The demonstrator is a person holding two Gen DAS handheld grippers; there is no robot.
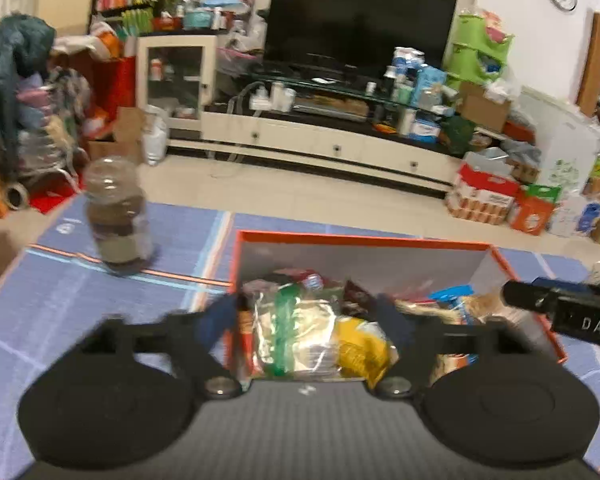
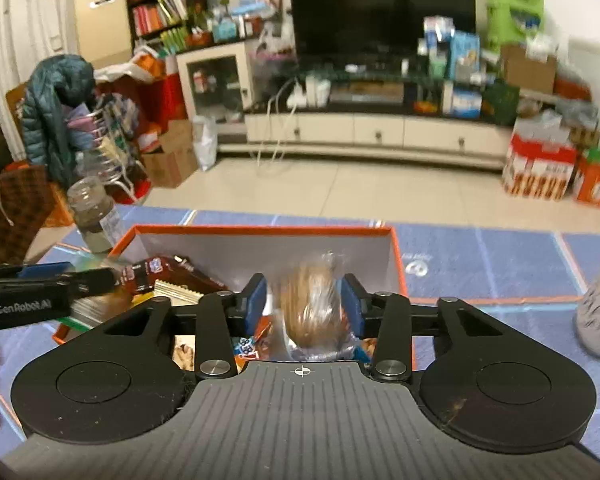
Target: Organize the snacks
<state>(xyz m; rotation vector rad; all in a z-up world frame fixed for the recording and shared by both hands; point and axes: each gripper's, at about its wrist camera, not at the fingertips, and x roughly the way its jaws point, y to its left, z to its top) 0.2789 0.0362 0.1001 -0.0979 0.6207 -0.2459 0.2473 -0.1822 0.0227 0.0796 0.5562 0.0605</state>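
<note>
Snacks in assorted foil and plastic wrappers (image 1: 320,328) mostly fill the orange-rimmed cardboard box (image 1: 360,238). Left gripper (image 1: 306,320) hangs wide w/ nothing held. Right gripper (image 2: 304,304) stands narrow around a clear-wrapped brown bun (image 2: 312,308); can't tell if gripped.

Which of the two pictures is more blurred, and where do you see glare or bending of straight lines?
Left wrist view: stronger motion blur, smearing the jar and snack bags. Right wrist view: sharper, though the wrapped snack is soft. Both: fisheye bends the TV cabinet and darkens the corners; no strong glare.
</note>
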